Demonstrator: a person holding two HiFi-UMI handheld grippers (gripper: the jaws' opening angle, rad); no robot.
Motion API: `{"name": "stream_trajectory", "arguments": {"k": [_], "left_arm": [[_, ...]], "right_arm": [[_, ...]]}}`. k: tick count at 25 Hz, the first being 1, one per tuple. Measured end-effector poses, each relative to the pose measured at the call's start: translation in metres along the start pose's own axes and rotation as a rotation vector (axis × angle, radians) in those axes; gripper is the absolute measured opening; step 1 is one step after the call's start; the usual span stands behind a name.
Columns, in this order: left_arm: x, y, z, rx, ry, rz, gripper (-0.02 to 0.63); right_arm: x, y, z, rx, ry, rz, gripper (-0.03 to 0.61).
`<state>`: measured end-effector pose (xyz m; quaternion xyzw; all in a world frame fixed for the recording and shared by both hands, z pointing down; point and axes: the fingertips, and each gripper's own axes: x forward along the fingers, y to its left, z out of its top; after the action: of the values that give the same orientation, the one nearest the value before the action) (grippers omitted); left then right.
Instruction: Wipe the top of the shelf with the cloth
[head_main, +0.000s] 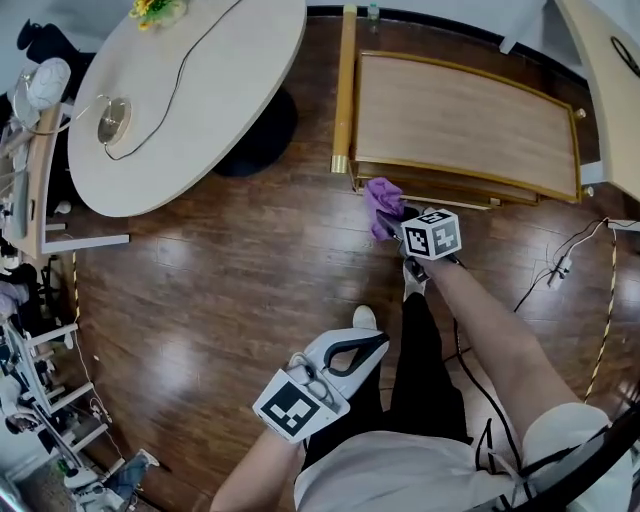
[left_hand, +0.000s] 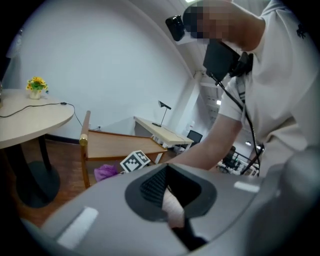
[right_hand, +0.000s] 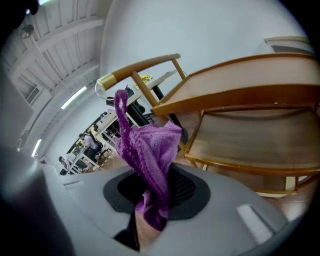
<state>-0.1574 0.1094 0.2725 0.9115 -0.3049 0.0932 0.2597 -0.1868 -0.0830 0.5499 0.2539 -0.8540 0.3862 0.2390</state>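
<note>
Cloth (right_hand: 150, 150), one, in right tongs (head_main: 395, 225)

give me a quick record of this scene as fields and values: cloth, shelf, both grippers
right gripper: shut on the cloth, by the shelf's front edge near its left corner
cloth: purple, bunched, sticking out past the jaws
left gripper: shut, empty, held low and away from the shelf
shelf top: bare wood, cloth not on it
wiping: not yet begun
nearby: round table to the left of the shelf
</note>
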Motion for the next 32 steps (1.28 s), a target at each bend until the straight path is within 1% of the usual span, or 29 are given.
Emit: {"name": "stream_trajectory", "arguments": {"k": [4,7,9,13,16,18,21,25,32], "left_arm": [[0.028,0.023,-0.012,0.004,0.015,-0.007,0.018],[0.047,0.037,-0.015,-0.014,0.027,-0.024,0.018],[0.057,0.044,-0.016,-0.009,0.030,-0.037,0.018],[0.072,0.056,-0.021,-0.018,0.045,-0.047,0.018],[0.084,0.060,-0.028,-0.037,0.067,-0.059,0.018],[0.092,0.063,-0.031,-0.042,0.073,-0.066,0.018],[0.109,0.065,-0.029,-0.042,0.075,-0.085,0.018],[0.132,0.060,-0.020,-0.009,0.070,-0.138,0.018],[0.171,0.043,-0.016,0.037,0.089,-0.229,0.018]], "right_arm": [[0.046,-0.028,0.006,0.015,0.000,-0.008,0.100],[0.071,-0.046,0.005,0.062,0.003,-0.013,0.100],[0.084,-0.056,0.004,0.098,-0.009,-0.011,0.100],[0.105,-0.075,0.008,0.195,-0.073,-0.002,0.100],[0.107,-0.096,0.016,0.313,-0.145,0.008,0.100],[0.106,-0.113,0.018,0.361,-0.168,0.000,0.100],[0.093,-0.140,0.017,0.391,-0.177,-0.029,0.100],[0.062,-0.176,0.002,0.389,-0.155,-0.086,0.100],[-0.002,-0.238,-0.019,0.393,-0.171,-0.184,0.100]]}}
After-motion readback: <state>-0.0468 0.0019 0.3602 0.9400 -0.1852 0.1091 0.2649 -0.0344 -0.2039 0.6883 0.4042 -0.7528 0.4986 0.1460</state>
